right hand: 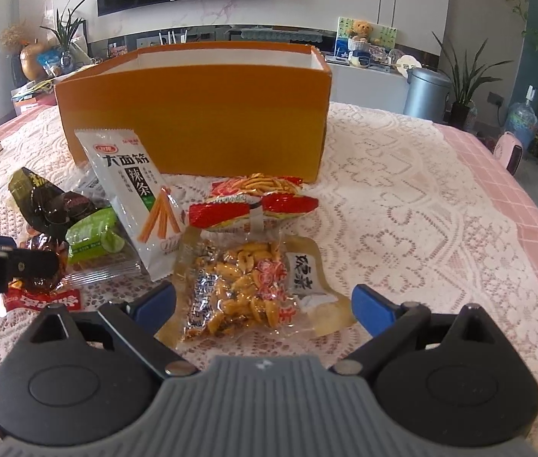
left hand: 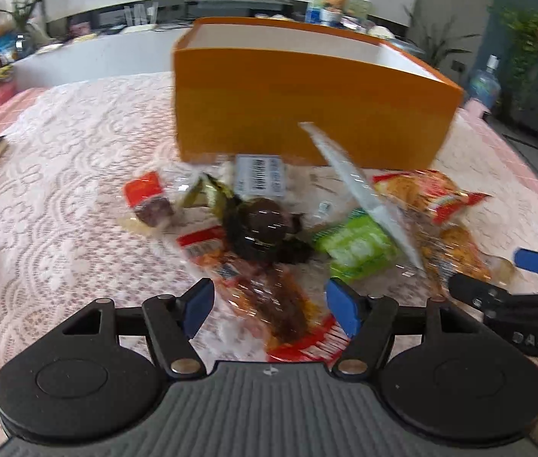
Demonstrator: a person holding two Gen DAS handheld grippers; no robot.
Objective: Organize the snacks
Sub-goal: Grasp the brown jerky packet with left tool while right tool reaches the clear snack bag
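Working from the largest item down, note the bench (right hand: 402, 198), covered in a lace cloth, then the orange box (right hand: 193, 122) standing open-topped at its far side; this is, in all likelihood, where the snacks belong. No snack shows inside it from either view, so judge the task as near its start.

The snacks lie in a loose pile just in front of the box. Largest is the white strip-snack packet (right hand: 132, 190), propped at a tilt on its neighbours. Next comes the clear peanut pouch (right hand: 253, 289), lying flat and nearest you, then the red-and-orange bag (right hand: 257, 198) behind it, the green packet (right hand: 94, 240), and the dark wrapped pieces (right hand: 48, 205) at the left.

Your right gripper (right hand: 265, 304) is spread wide and holds nothing; its fingers (right hand: 371, 308) flank the peanut pouch on either side. Your left gripper (left hand: 269, 304) is likewise released and empty, above a red-printed clear packet (left hand: 269, 304); the left wrist view is blurred, so detail there is uncertain.

Take the peanut pouch first:
- Lower until both fingers reach the cloth.
- Close on the filled middle, not the slippery sealed edge.
- Avoid pinching the lace with the pouch.
- Lift clear of the front wall before releasing inside.
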